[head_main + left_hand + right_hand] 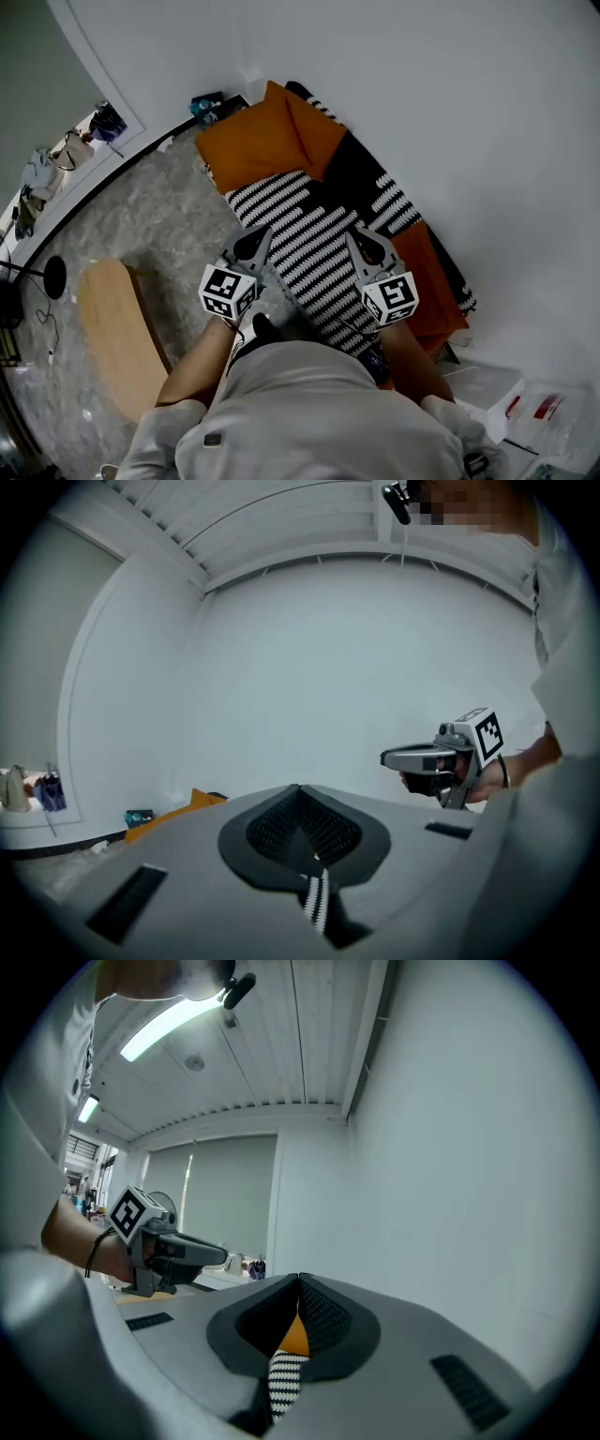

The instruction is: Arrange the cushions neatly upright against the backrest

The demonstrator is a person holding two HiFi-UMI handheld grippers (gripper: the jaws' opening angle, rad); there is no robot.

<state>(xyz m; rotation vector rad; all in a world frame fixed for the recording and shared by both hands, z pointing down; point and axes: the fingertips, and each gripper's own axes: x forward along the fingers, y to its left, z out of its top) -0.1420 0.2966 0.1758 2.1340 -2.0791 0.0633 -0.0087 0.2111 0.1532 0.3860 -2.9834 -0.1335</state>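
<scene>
since both hands hold it together near the white wall, the striped cushion spreads taut just beside the orange cushion; the left gripper and right gripper each pinch its near edge, likely to keep it level.

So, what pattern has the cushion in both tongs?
Soft fabric cushion: black and white stripes, best in head view.

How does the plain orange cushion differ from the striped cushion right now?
The orange cushion is plain-coloured; the striped cushion is black-and-white banded. The orange cushion lies untouched farther off, while the striped cushion is pinched by the left hand-held gripper and right hand-held gripper. Both are near the white wall.
</scene>
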